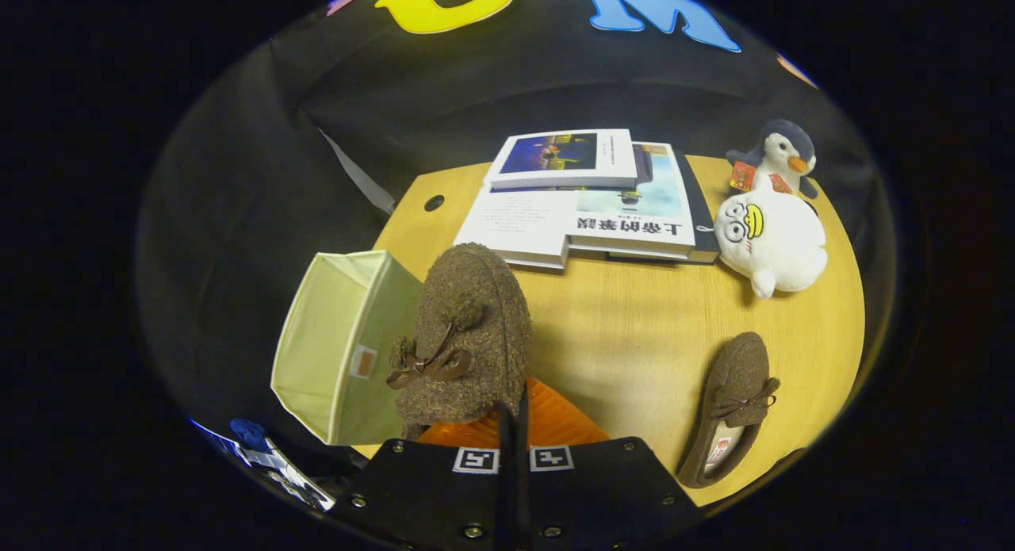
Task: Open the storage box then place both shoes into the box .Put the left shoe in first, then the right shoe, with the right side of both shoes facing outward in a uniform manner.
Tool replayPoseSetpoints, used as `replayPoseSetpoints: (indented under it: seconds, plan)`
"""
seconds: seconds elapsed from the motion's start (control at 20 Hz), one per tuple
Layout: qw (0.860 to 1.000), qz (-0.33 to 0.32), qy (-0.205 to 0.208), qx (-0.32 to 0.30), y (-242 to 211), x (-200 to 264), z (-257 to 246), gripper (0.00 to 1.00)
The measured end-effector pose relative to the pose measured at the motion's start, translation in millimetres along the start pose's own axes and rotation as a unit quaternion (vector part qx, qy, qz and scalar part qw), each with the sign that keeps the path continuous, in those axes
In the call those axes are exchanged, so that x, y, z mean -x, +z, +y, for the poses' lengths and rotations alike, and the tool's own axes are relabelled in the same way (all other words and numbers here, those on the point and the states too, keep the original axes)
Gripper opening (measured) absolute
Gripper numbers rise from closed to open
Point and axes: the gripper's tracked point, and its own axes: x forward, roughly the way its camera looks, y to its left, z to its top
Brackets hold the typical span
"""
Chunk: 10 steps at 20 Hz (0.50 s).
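Two shoes: both fuzzy brown slippers with bows
Held shoe (468, 337): up at 12 o'clock off the gripper (514, 432), fingers pinched nearly together on its heel edge, toe pointing away
Other shoe (733, 408): lying on the table (618, 329) around 2 o'clock
Storage box (337, 349): pale green, open (lid flap not visible), at 10 o'clock, touching the held shoe's side
Background: stacked books (587, 198), two plush toys (769, 226) past the far shoe
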Motion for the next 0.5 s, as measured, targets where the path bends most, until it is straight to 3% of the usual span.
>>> replayPoseSetpoints:
  seconds: [0.5]
  plan:
    - [0.998, 0.015, 0.055, 0.016, 21, -6, 115, 0.0]
